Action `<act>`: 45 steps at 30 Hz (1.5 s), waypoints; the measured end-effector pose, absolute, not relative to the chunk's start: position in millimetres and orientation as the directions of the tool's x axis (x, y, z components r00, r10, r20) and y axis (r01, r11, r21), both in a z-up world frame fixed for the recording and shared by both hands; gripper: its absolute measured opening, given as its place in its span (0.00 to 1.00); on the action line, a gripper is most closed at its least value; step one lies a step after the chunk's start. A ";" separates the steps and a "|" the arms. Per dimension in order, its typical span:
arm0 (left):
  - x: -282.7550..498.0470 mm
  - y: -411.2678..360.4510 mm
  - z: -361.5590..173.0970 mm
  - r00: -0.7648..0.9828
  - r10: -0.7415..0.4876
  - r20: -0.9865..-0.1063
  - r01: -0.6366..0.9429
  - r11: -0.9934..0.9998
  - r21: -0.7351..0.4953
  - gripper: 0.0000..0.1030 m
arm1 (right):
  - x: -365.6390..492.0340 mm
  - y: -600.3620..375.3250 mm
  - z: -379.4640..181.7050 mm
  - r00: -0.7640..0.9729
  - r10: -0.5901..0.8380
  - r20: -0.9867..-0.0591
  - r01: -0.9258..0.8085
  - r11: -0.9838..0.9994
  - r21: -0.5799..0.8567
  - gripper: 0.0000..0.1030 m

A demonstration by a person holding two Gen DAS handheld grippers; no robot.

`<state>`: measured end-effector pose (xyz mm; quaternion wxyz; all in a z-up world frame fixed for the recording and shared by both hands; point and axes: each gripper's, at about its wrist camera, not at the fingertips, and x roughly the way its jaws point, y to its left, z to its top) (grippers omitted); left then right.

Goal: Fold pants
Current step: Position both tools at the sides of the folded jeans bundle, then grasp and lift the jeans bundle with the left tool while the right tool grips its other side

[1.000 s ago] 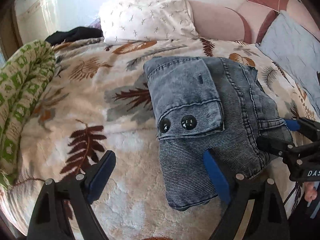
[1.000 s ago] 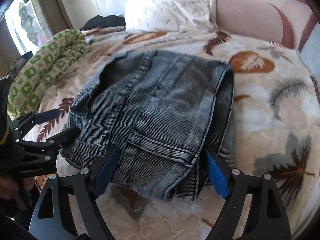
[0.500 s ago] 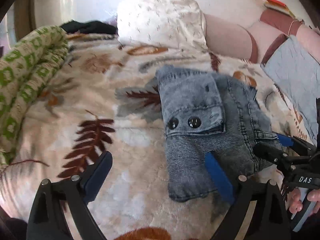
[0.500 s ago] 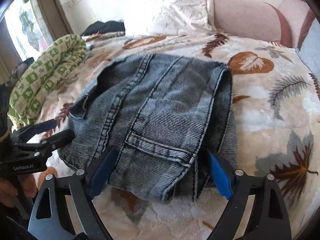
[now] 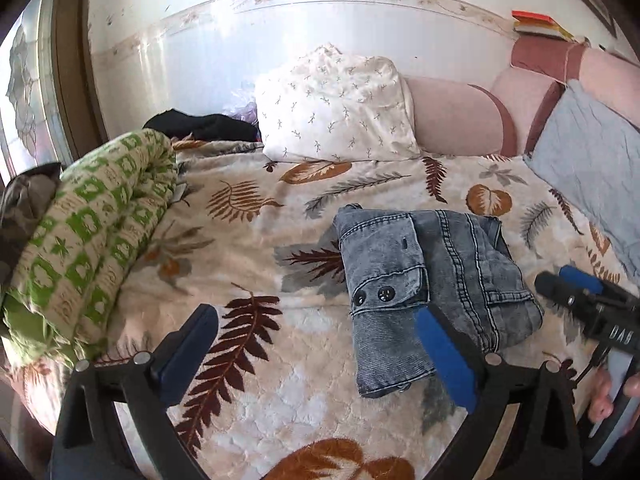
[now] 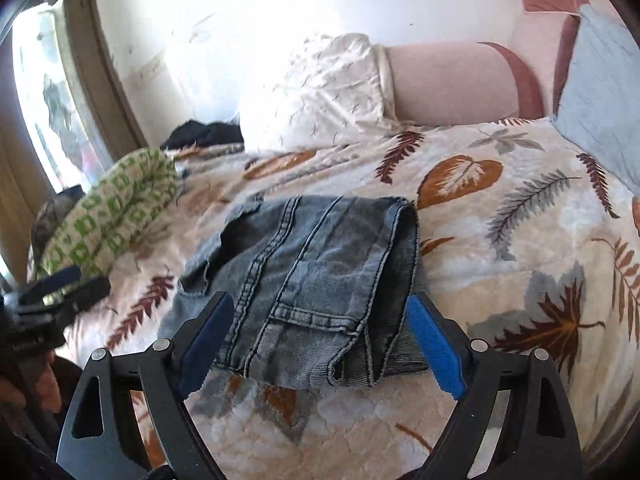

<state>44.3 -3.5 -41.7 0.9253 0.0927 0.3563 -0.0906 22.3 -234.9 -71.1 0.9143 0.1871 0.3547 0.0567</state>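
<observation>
The grey denim pants (image 5: 424, 280) lie folded into a compact bundle on the leaf-patterned blanket (image 5: 248, 248); a flap pocket with two dark buttons faces up. In the right wrist view the pants (image 6: 316, 276) lie just beyond the fingers. My left gripper (image 5: 320, 344) is open and empty, held above the blanket to the left of the pants. My right gripper (image 6: 320, 332) is open and empty, raised near the bundle's front edge, not touching it. Each gripper shows in the other's view: the right one (image 5: 576, 292) beside the pants, the left one (image 6: 64, 284) at the far left.
A rolled green-and-cream blanket (image 5: 88, 232) lies along the left side. A white pillow (image 5: 332, 108) and pink cushions (image 5: 460, 120) stand at the back. A light blue cloth (image 5: 592, 184) lies at the right. Dark clothes (image 5: 200, 128) sit by the window.
Both grippers have pulled back and up from the folded pants, so the bundle looks smaller and farther. The pants stay where they were.
</observation>
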 end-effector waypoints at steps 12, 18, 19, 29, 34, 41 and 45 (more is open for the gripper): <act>78.1 24.3 -58.0 0.681 -0.046 -0.730 0.167 0.982 0.094 1.00 | 31.4 -311.4 -96.9 0.667 0.337 -0.664 0.247 0.742 0.624 0.87; 85.7 30.3 -62.4 0.687 -0.012 -0.727 0.148 0.981 0.124 1.00 | 35.8 -303.9 -99.2 0.652 0.339 -0.679 0.240 0.757 0.608 0.87; 87.5 30.5 -64.2 0.686 -0.007 -0.728 0.148 0.980 0.130 1.00 | 36.4 -302.7 -99.2 0.650 0.334 -0.683 0.239 0.764 0.600 0.87; 102.9 34.8 -80.5 0.654 -0.007 -0.757 0.145 0.982 0.117 1.00 | 43.3 -307.1 -116.8 0.620 0.336 -0.709 0.274 0.753 0.597 0.87; 110.7 36.9 -89.3 0.625 -0.029 -0.780 0.157 0.983 0.090 1.00 | 51.0 -304.6 -123.9 0.598 0.352 -0.720 0.276 0.753 0.598 0.87; 131.3 43.7 -102.9 0.516 -0.163 -0.841 0.205 0.977 -0.064 1.00 | 70.9 -308.8 -132.4 0.578 0.408 -0.707 0.279 0.716 0.640 0.87; 144.8 46.2 -106.8 0.464 -0.229 -0.856 0.203 0.968 -0.150 1.00 | 84.0 -316.7 -136.1 0.572 0.454 -0.683 0.278 0.676 0.683 0.87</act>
